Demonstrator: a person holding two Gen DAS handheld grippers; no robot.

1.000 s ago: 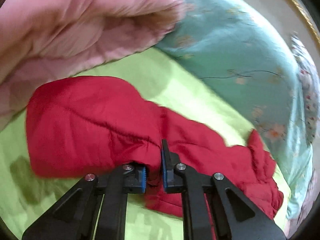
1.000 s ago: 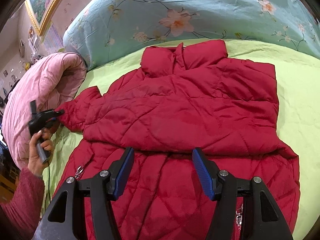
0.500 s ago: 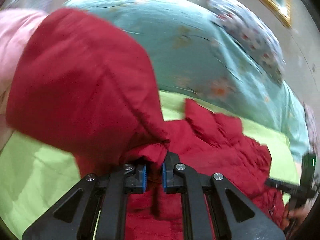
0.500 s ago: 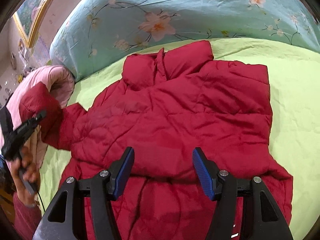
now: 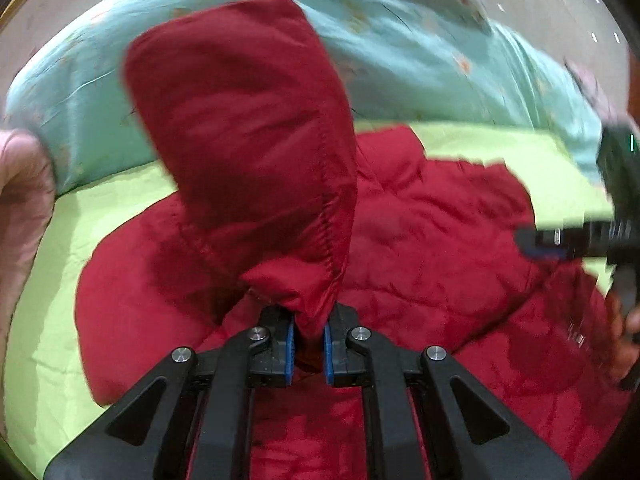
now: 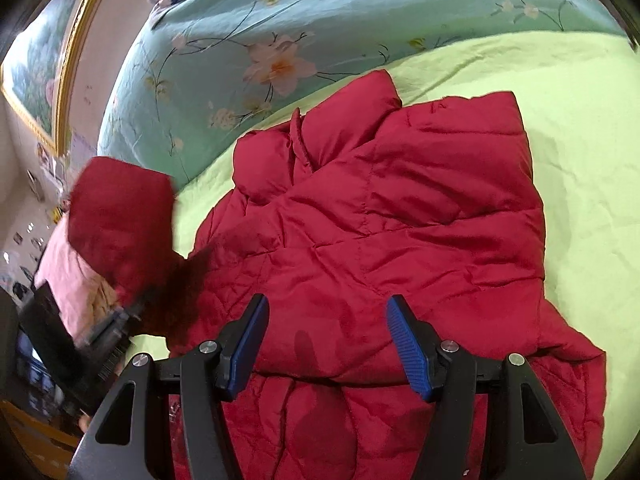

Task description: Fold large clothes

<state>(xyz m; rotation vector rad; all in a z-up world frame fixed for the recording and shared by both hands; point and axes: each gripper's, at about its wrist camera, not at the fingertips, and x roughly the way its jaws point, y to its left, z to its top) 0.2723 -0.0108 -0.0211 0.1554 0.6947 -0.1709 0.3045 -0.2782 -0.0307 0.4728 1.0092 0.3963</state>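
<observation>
A red quilted jacket (image 6: 400, 220) lies spread on the lime-green sheet (image 6: 580, 140), collar toward the teal quilt. My left gripper (image 5: 309, 338) is shut on the cuff of its sleeve (image 5: 248, 128), which stands lifted up over the jacket body (image 5: 440, 248). In the right wrist view that raised sleeve (image 6: 120, 224) shows at the left, with the left gripper (image 6: 116, 328) blurred under it. My right gripper (image 6: 326, 344) hovers open above the jacket's folded lower part, nothing between its blue pads. The right gripper (image 5: 560, 240) also shows at the right edge of the left wrist view.
A teal floral quilt (image 6: 320, 28) is bunched along the far side of the bed. A pink blanket (image 5: 20, 200) lies at the left. A gold-framed picture (image 6: 36, 68) hangs on the wall. Bare green sheet lies right of the jacket.
The left gripper has lifted the sleeve off the sheet and carried it across toward the jacket's body, rolling as it went. The right gripper has edged slightly forward over the jacket, still open.
</observation>
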